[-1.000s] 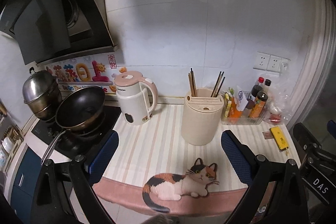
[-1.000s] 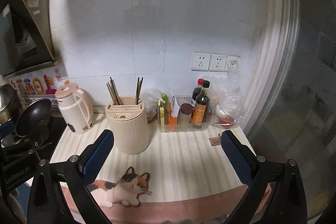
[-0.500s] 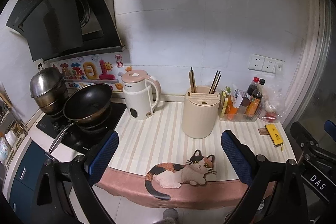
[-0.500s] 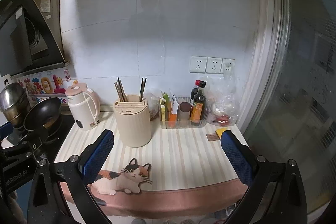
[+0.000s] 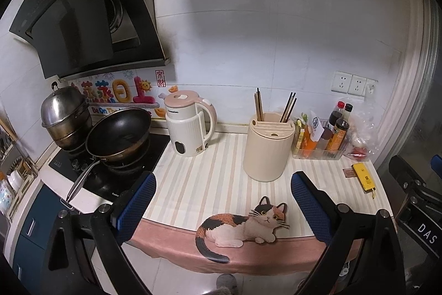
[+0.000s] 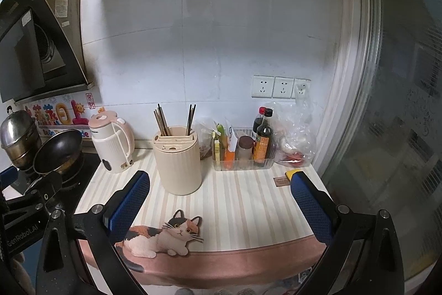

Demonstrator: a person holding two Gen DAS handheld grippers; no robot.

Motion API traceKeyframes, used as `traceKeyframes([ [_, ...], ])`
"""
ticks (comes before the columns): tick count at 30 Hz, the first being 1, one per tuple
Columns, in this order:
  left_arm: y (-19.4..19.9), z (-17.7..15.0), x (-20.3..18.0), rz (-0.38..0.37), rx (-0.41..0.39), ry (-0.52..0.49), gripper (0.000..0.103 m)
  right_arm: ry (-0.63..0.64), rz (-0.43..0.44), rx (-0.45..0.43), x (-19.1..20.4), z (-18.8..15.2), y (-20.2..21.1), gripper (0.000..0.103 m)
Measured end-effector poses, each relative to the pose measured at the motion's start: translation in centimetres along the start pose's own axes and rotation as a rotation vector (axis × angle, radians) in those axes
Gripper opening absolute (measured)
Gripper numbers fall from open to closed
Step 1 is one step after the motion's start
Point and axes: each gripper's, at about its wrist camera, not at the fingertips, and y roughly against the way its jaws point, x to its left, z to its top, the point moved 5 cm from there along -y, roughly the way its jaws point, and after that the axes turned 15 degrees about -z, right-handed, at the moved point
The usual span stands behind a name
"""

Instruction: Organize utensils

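Observation:
A cream utensil holder [image 5: 267,149] [image 6: 178,159] stands on the striped counter mat [image 5: 215,176] [image 6: 248,201]. Two bunches of chopsticks [image 5: 259,106] [image 6: 163,119] stick up from its back slots, brown ones left and dark ones [image 5: 288,107] [image 6: 190,116] right. My left gripper [image 5: 223,205] hovers open in front of the counter edge, well short of the holder. The right gripper [image 6: 221,205] is open too, nothing between its blue pads, and shows in the left wrist view at the right edge [image 5: 414,195].
A white and pink kettle [image 5: 189,123] [image 6: 113,141] stands left of the holder. A stove with a black pan [image 5: 118,133] and steel pot [image 5: 65,112] lies further left. A clear tray of sauce bottles [image 5: 320,140] [image 6: 246,151], a plastic bag [image 6: 295,137] and a yellow item [image 5: 364,180] sit right.
Both grippers have pulled back and risen from the counter, so the holder and kettle look smaller and more of the wall and front edge shows. Nothing on the counter moved.

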Motion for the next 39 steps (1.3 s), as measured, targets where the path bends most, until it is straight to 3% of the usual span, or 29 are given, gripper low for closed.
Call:
traceKeyframes([
  [39,-0.4,-0.1,0.8,-0.012,0.015,-0.022,0.1,0.008,-0.005,0.026,1.4,-0.4,-0.3,0.103],
])
